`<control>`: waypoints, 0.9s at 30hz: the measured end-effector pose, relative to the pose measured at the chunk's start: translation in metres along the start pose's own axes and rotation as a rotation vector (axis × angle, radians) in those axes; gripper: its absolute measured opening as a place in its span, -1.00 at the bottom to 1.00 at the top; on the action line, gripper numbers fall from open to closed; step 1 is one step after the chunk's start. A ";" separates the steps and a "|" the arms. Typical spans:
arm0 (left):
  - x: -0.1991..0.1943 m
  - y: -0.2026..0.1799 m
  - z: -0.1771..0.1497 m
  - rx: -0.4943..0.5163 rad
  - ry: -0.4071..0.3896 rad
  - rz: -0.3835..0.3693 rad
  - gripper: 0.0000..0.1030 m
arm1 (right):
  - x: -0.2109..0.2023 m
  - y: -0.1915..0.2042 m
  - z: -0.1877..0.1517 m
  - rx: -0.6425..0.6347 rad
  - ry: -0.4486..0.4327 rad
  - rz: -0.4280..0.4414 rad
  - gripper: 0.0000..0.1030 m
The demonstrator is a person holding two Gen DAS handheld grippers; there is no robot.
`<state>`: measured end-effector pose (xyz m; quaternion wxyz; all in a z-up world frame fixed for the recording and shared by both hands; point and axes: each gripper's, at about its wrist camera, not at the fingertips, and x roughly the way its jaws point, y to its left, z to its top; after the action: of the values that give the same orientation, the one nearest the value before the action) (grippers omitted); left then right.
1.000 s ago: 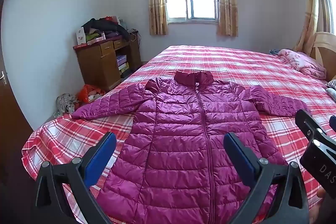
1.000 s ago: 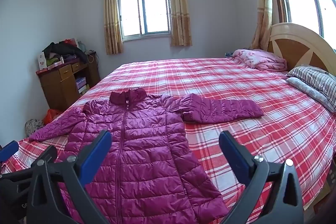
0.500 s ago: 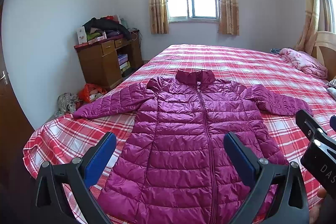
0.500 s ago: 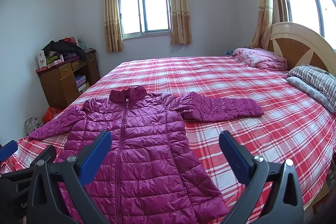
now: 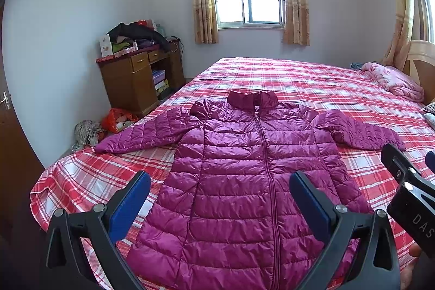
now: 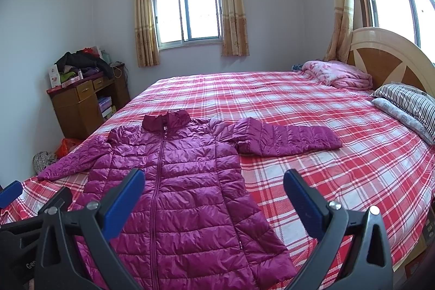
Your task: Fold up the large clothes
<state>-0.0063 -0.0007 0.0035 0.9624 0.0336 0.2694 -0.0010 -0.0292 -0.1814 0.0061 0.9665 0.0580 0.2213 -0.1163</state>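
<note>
Magenta quilted puffer coat [image 5: 244, 181] lies flat on the red plaid bedspread [image 6: 339, 154], collar away, hem nearest both spread, empty grippers: left gripper [image 5: 218, 204], right gripper [image 6: 213, 201].

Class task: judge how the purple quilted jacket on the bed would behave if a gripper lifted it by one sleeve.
The purple quilted jacket looks puffy, so probably light for its size. It lies limp on the plaid bedspread, so it would likely droop. Its glossy shell may slip.
</note>
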 end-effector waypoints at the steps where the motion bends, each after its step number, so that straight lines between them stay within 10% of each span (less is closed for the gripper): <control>1: 0.000 0.000 0.000 0.000 0.001 0.000 0.98 | 0.000 0.000 0.000 0.001 0.001 0.001 1.00; 27: -0.001 0.000 0.000 0.000 0.003 0.001 0.98 | 0.002 -0.001 -0.003 0.006 0.009 0.006 1.00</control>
<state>-0.0073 -0.0006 0.0041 0.9621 0.0339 0.2707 -0.0005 -0.0290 -0.1821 0.0028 0.9657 0.0621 0.2249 -0.1138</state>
